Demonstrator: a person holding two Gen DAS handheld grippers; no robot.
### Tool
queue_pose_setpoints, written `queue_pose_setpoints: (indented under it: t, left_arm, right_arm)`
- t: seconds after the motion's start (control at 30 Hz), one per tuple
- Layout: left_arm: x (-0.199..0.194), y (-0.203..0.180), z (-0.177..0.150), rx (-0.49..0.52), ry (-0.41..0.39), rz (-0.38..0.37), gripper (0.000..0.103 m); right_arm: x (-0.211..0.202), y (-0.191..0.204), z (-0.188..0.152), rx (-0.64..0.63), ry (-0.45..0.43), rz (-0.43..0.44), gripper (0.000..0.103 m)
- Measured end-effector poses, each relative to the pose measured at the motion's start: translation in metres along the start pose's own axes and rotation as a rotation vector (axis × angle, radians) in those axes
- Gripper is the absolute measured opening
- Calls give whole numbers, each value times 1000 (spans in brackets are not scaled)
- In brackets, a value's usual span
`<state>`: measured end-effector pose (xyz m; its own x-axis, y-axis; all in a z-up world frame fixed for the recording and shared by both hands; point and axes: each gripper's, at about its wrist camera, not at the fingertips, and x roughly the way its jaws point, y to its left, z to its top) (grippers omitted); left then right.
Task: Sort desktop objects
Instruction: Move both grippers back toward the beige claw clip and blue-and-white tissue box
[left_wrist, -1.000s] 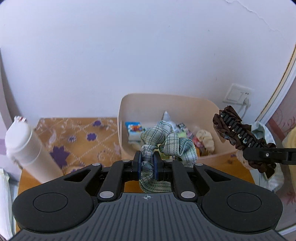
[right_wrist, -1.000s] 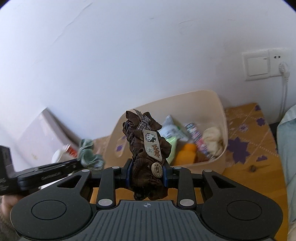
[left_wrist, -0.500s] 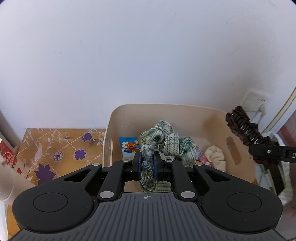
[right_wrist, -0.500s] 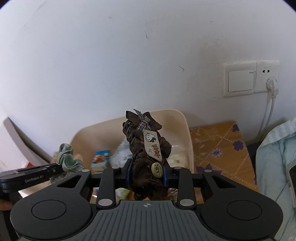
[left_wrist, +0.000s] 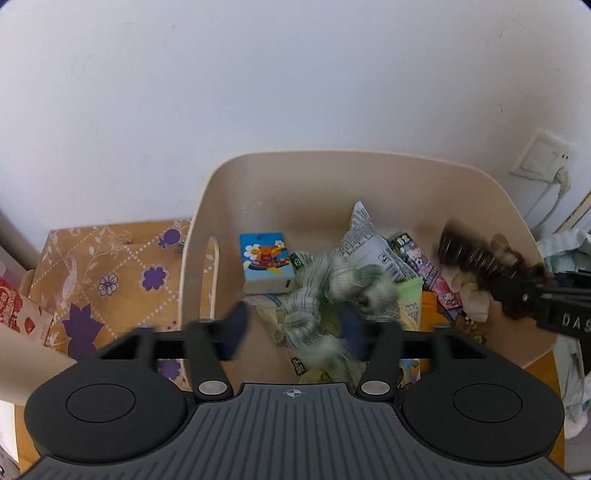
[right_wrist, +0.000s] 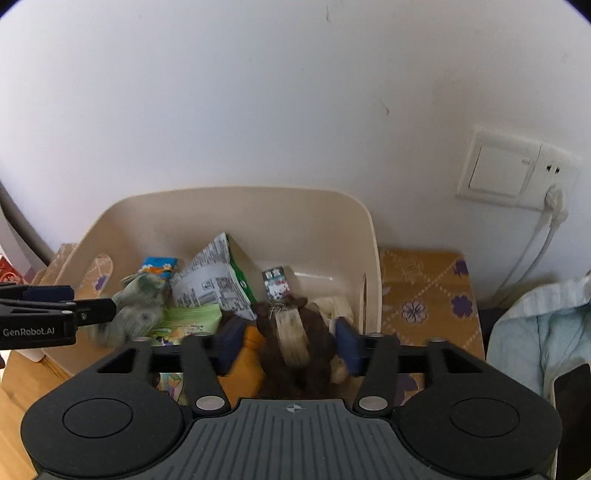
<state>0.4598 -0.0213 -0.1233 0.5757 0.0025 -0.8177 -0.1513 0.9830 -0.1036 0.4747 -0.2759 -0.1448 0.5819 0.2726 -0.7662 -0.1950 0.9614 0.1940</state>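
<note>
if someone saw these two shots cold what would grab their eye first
Probably the cream bin against the white wall, crowded with snack packets and a blue cartoon box. Next, the two scrunchies over it: a green plaid scrunchie, blurred, between the spread fingers of the left gripper, and a brown scrunchie with a pale tag between the equally spread fingers of the right gripper.

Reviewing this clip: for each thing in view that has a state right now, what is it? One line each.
left gripper: open, above the bin
right gripper: open, above the bin
green plaid scrunchie: blurred, loose between the left fingers
brown hair clip: blurred, loose between the right fingers
beige bin: upright, partly filled
wall plug: plugged into the socket
</note>
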Motion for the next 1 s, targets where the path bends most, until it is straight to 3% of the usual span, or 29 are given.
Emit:
queue_pose_setpoints:
  t: [0.1, 0.27, 0.37, 0.53, 0.6, 0.8, 1.0]
  left_arm:
    - [-6, 4, -1, 7, -36, -16, 73]
    - [-20, 9, -7, 44, -28, -49, 73]
    - [-32, 12, -12, 56, -42, -64, 77]
    - [-56, 16, -31, 112, -63, -110, 80]
    - [-68, 14, -40, 123, -59, -114, 80]
    - [-83, 25, -76, 82, 0, -143, 81]
    - [-91, 27, -126, 133, 68, -161, 81]
  right_arm:
    - [-11, -1, -2, -9, -21, 3, 70]
    - [-37, 2, -12, -67, -70, 2, 79]
    - [-54, 7, -21, -116, -75, 4, 88]
    - [-81, 13, -43, -164, -76, 30, 94]
    - [-89, 15, -53, -181, -70, 44, 103]
    - [-106, 31, -97, -301, 3, 92, 103]
    - [-103, 43, -138, -410, 98, 103, 103]
